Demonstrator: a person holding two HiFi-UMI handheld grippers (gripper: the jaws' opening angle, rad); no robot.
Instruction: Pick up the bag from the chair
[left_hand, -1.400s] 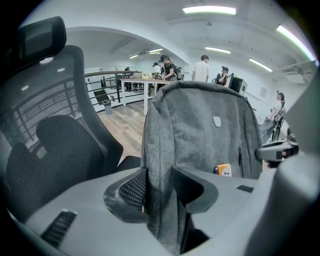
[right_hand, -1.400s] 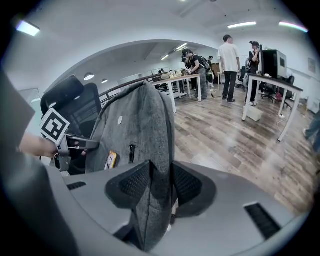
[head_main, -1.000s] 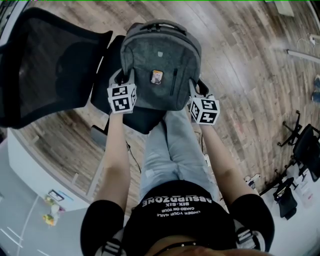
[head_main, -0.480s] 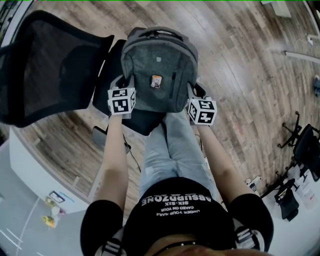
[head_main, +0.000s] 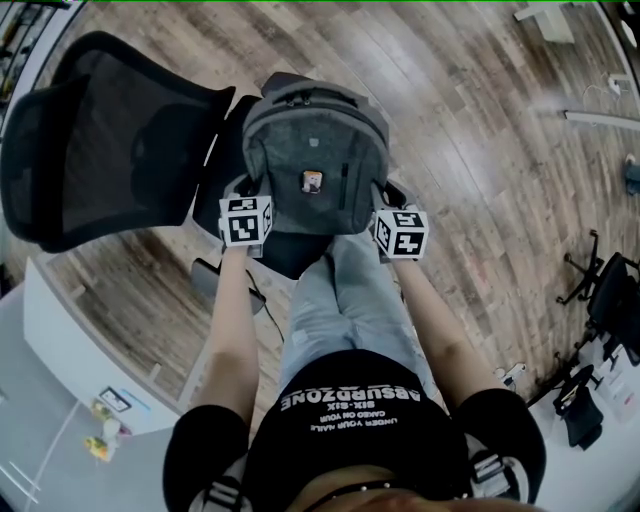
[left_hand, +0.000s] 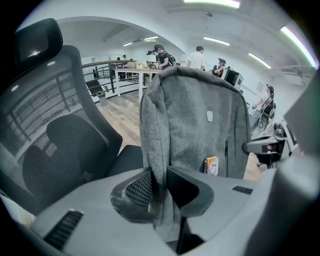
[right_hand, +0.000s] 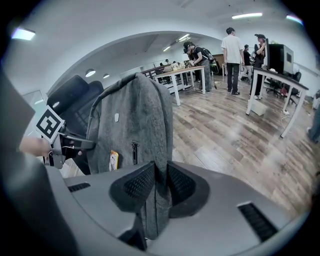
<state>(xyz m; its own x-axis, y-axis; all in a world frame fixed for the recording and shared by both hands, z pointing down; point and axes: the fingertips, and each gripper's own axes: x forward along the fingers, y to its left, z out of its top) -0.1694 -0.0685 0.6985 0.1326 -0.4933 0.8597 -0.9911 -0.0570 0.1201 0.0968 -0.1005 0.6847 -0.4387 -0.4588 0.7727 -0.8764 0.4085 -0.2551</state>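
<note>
A grey fabric backpack (head_main: 315, 160) with a small orange tag stands upright over the seat of a black mesh office chair (head_main: 105, 150). My left gripper (head_main: 247, 200) is shut on the bag's left side edge, and in the left gripper view the grey backpack (left_hand: 200, 130) fabric is pinched between the pads (left_hand: 140, 187). My right gripper (head_main: 388, 212) is shut on the right side edge; in the right gripper view the backpack (right_hand: 135, 125) runs down between its fingers (right_hand: 140, 185). Whether the bag's bottom still touches the seat is hidden.
The chair's tall mesh backrest (left_hand: 55, 135) is at the left of the bag. The person's legs (head_main: 340, 300) are right below it. Wooden floor (head_main: 480, 150) spreads to the right. Tables (right_hand: 272, 82) and several standing people (right_hand: 232, 47) are farther off in the room.
The bag, held by both grippers, has moved slightly away from me and looks smaller in the head view. The chair has shifted a little right in the frame.
</note>
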